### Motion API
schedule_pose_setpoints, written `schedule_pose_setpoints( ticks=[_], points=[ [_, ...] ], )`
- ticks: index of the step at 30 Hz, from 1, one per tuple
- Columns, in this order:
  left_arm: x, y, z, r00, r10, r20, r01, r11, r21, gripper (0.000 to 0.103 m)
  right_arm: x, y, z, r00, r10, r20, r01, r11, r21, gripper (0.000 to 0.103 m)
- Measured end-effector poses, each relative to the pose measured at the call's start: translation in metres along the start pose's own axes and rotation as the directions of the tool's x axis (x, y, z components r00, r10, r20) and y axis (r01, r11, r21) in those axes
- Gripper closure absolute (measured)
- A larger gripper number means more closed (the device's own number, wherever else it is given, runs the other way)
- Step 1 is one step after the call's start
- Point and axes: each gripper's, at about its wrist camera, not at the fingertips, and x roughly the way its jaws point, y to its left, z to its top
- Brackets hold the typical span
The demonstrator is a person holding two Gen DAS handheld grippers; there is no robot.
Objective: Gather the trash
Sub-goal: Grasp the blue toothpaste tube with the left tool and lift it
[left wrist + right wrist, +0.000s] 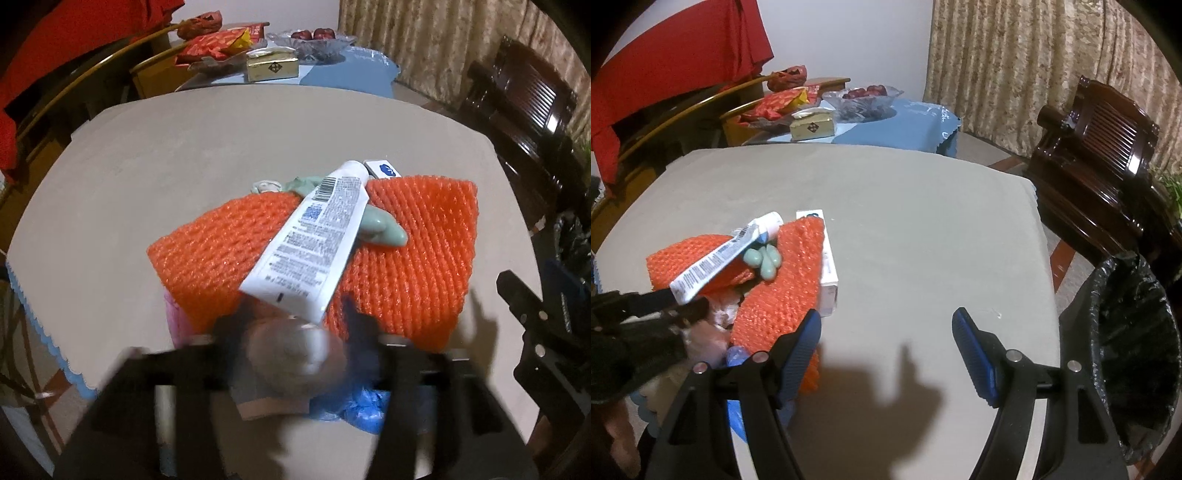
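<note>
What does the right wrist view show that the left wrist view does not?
Only the right wrist view: the bin with a black bag beside the table, and the open right tool with nothing between its blue pads.
Only the left wrist view: a blurred pale lump near the left tool.
Both: the white tube lying on the orange net, the green pieces, the table.

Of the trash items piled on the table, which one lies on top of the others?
The white tube. It rests diagonally across the orange foam net and the pale green piece, while the white box lies on the table beside the net.
</note>
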Motion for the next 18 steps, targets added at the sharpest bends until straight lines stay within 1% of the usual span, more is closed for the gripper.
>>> schedule_pose_setpoints(
  ticks=[1,4,7,8,9,11,13,14,15,16,18],
  points=[
    [-0.001,-0.002,0.001,1.0,0.01,0.015,-0.01,1.0,0.008,0.036,0.0,0.0,0.001,1.0,0.0,0.001,0.0,1.0,-0.001,0.031],
    [0.0,-0.003,0.006,1.0,0.017,0.025,-0.017,1.0,0.022,0.036,0.003,0.0,0.0,1.0,-0.001,0.001,0.001,1.0,0.0,0.031],
    [0.005,-0.007,0.011,0.999,0.042,0.032,-0.043,0.998,0.039,0.037,0.006,-0.002,-0.001,1.0,-0.001,-0.007,0.001,1.0,0.002,0.031],
    [0.008,-0.006,0.013,0.998,0.047,0.03,-0.048,0.998,0.04,0.038,0.008,-0.002,-0.001,1.0,-0.001,-0.009,0.001,1.0,0.003,0.031],
    [0.01,-0.007,0.015,0.998,0.057,0.03,-0.058,0.997,0.042,0.047,0.009,-0.003,-0.002,1.0,0.0,-0.011,0.0,1.0,0.004,0.031],
    [0.015,-0.007,0.018,0.998,0.064,0.029,-0.065,0.997,0.045,0.049,0.011,-0.004,-0.003,1.0,0.0,-0.013,0.0,1.0,0.006,0.031],
    [0.015,-0.007,0.019,0.997,0.06,0.042,-0.062,0.997,0.049,0.059,0.013,-0.003,-0.003,1.0,0.001,-0.012,-0.001,1.0,0.006,0.031],
    [0.013,-0.006,0.019,0.997,0.057,0.053,-0.06,0.997,0.047,0.072,0.013,-0.003,-0.002,1.0,0.002,-0.011,-0.002,1.0,0.006,0.031],
    [0.011,-0.006,0.018,0.997,0.054,0.059,-0.057,0.997,0.048,0.097,0.014,-0.002,-0.002,1.0,0.008,-0.01,-0.008,1.0,0.007,0.031],
    [0.005,-0.004,0.018,0.996,0.049,0.077,-0.052,0.998,0.041,0.101,0.013,-0.002,-0.001,1.0,0.018,-0.008,-0.018,1.0,0.01,0.031],
    [-0.002,0.0,0.019,0.996,0.023,0.089,-0.025,0.999,0.022,0.101,0.013,0.002,0.001,0.999,0.043,0.004,-0.043,0.999,0.012,0.031]
  ],
)
